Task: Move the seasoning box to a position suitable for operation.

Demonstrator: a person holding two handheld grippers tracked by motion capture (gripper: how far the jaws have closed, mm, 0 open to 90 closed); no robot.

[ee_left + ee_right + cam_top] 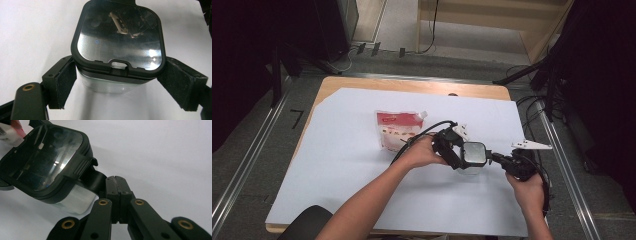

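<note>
A clear container [473, 155] with a black-rimmed, see-through lid [120, 35] stands on the white sheet right of centre. My left gripper [452, 150] comes at it from the left. In the left gripper view its padded jaws press the container's clear body [110, 83] from both sides, just under the lid, so my left gripper [116, 82] is shut on it. My right gripper [497, 157] reaches in from the right. In the right gripper view my right gripper [115, 180] is shut on the black tab [96, 180] that sticks out below the lid's ribbed clasp [80, 166].
A red and white spouted pouch [397, 129] lies flat behind and to the left of the container. The white sheet [337, 165] covers most of the wooden table [412, 85]. Metal rails run along both sides, and cables lie at the right.
</note>
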